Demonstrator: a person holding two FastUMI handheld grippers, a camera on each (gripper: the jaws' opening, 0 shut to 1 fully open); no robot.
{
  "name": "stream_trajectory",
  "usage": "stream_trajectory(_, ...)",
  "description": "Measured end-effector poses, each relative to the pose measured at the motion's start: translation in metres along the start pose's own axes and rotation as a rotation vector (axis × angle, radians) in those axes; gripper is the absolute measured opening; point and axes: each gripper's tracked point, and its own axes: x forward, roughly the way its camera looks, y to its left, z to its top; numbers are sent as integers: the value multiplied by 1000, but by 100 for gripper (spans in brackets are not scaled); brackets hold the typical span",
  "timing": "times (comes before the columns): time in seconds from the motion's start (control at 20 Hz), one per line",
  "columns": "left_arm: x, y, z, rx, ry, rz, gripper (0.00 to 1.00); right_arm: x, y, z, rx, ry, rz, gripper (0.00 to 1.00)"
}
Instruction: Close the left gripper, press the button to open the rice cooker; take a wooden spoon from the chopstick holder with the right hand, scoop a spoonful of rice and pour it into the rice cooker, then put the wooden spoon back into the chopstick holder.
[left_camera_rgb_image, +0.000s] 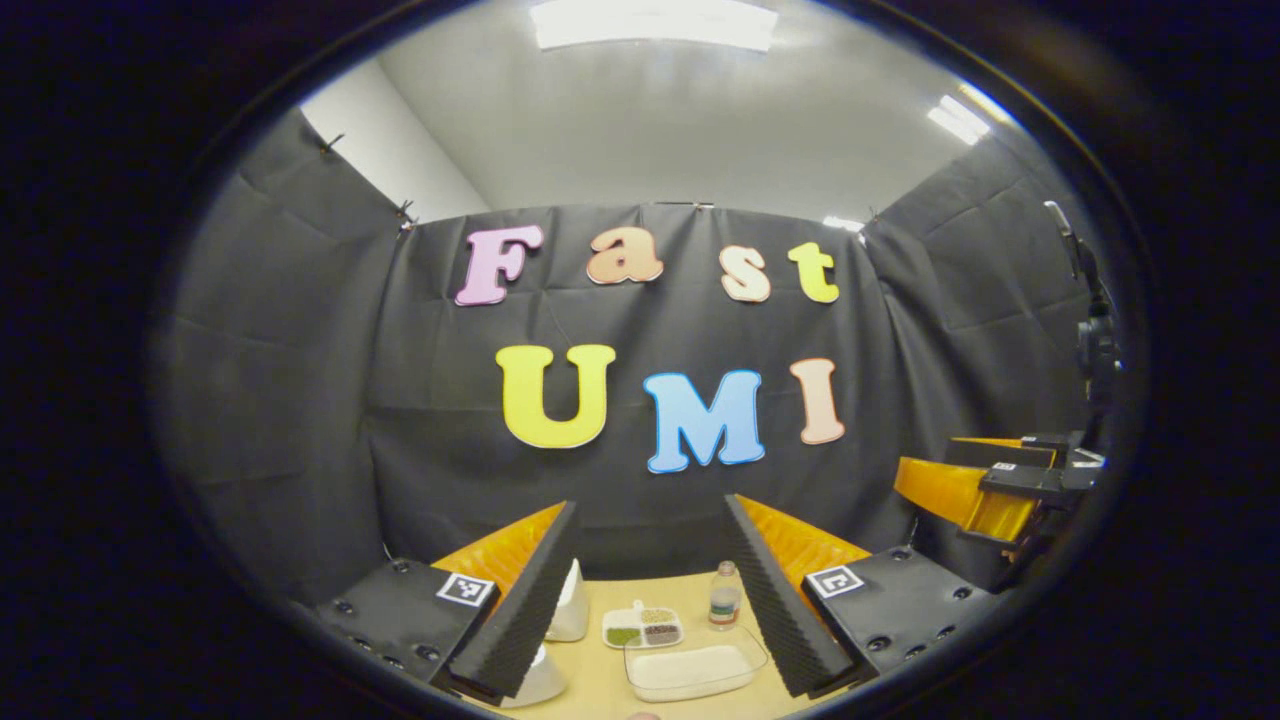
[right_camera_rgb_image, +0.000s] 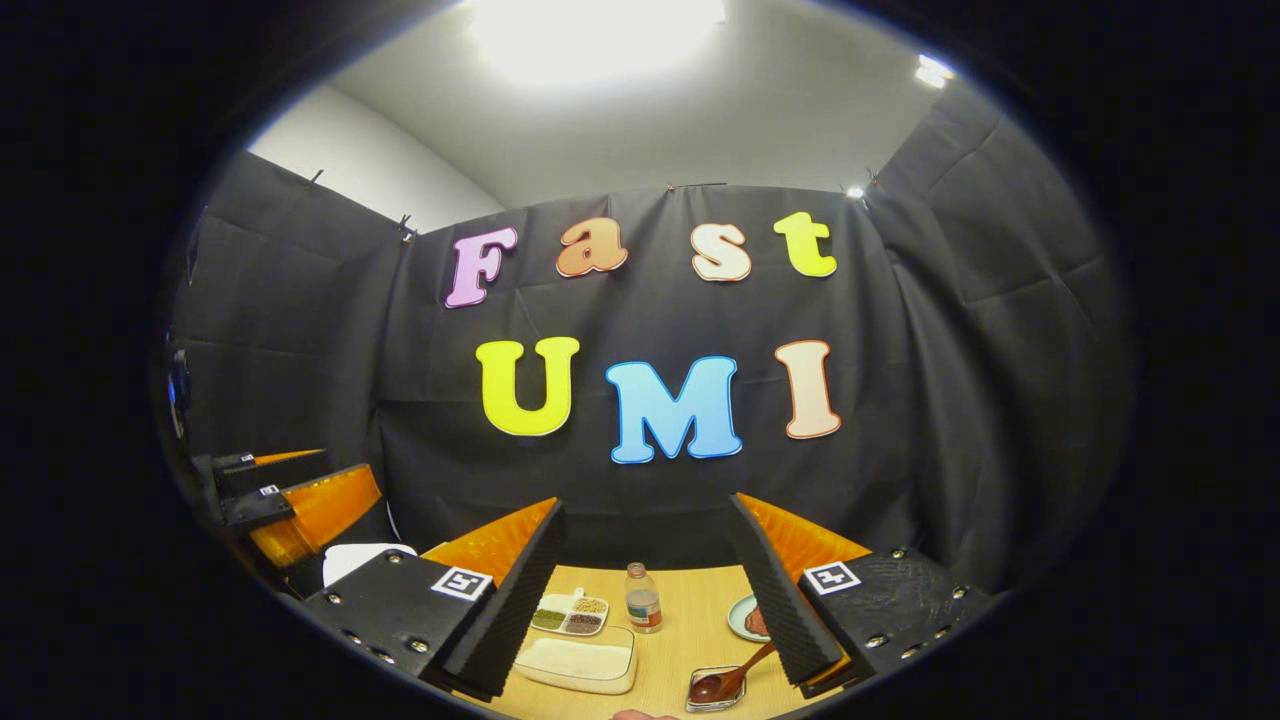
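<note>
right claw (right_camera_rgb_image: 645, 610) gapes above the wooden table (right_camera_rgb_image: 690, 610), empty.

Recording booth: black cloth walls (left_camera_rgb_image: 280, 380), wooden table (right_camera_rgb_image: 690, 610)

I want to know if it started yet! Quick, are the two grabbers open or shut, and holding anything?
Left gripper: open, holding nothing, above the tan wooden table.
Right gripper: open, holding nothing.

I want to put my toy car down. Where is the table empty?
Bare wood lies between the rice tray and the wooden spoon, in front of the bottle. It's crowded around the divided dish and by the small plate.
</note>
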Motion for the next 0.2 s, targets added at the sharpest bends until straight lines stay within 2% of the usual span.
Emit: stream_trajectory(0.2,5,16,-12,-20,8,7,98,0,5,-2,-2,7,-20,98)
